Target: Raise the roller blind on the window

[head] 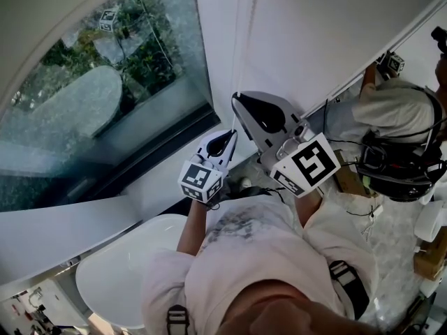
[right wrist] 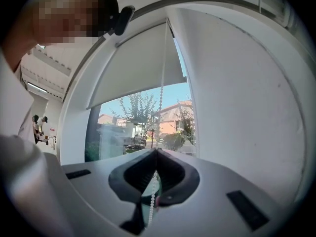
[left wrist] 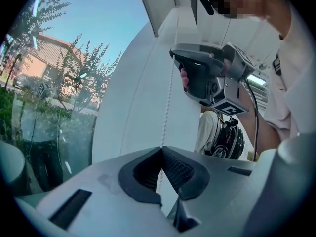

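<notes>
Right gripper (right wrist: 156, 152) is closed on the bead chain (right wrist: 162, 73), pinching it higher up. The left gripper (left wrist: 161, 149) is closed on the same chain just below. The chain hangs vertically and runs straight up from both to the roller blind (right wrist: 138, 63), which covers only the top of the window (right wrist: 133, 127). The coming pull probably goes straight down along that line.

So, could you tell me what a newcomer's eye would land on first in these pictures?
Most striking are the two tools at the window's edge: the left hand-held gripper and, higher up, the right hand-held gripper, both shut on the white bead chain. Above them the roller blind covers only the top of the window, with sunlit trees outside.
</notes>
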Demonstrator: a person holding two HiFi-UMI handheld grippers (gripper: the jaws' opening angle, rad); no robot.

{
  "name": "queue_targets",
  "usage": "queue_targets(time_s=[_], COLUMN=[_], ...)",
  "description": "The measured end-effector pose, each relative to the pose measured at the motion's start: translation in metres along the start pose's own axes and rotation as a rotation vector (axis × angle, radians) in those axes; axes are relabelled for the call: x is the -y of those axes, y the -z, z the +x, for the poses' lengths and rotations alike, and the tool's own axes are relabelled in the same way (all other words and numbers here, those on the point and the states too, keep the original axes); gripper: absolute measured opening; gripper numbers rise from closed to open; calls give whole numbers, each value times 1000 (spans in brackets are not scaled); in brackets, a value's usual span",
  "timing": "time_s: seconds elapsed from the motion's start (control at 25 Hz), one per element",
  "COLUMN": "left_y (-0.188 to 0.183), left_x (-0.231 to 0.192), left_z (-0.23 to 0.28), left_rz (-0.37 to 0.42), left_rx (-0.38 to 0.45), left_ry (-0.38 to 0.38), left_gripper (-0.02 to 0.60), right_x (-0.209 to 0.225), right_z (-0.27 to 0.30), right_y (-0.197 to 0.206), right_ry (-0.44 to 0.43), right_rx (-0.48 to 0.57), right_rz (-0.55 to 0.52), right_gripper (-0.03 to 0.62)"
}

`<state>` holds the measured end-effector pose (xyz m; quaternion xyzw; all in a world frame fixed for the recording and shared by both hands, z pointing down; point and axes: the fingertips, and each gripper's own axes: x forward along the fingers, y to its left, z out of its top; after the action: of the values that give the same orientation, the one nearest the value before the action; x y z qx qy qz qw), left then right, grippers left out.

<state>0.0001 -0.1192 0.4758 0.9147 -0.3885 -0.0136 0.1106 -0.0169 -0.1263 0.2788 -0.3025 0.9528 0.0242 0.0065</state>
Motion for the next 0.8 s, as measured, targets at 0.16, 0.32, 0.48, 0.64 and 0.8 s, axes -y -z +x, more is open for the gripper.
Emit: queue_targets(time_s=[0.16, 0.32, 0.48, 0.64, 0.8], left_y=[17, 33, 50, 62, 71], left_x=[-2, -6, -10, -15, -18], left_z=[2, 2, 4, 5, 6], left_rz=[-24, -36, -50, -48, -46], left_rx=[-22, -46, -65, -72, -86], left_ry=[-5, -12, -18, -24, -30], left_gripper=[8, 8, 8, 8, 8], right_x=[-1, -2, -2, -1, -4], right_z=[-3, -3, -4, -3, -3], right_y=[16, 32, 49, 62, 71], right_ry=[-2, -4, -4, -6, -11], right_rx=[-22, -42, -68, -84, -102], right_rz=[16, 20, 20, 15, 16], right_gripper=[61, 61, 61, 61, 61])
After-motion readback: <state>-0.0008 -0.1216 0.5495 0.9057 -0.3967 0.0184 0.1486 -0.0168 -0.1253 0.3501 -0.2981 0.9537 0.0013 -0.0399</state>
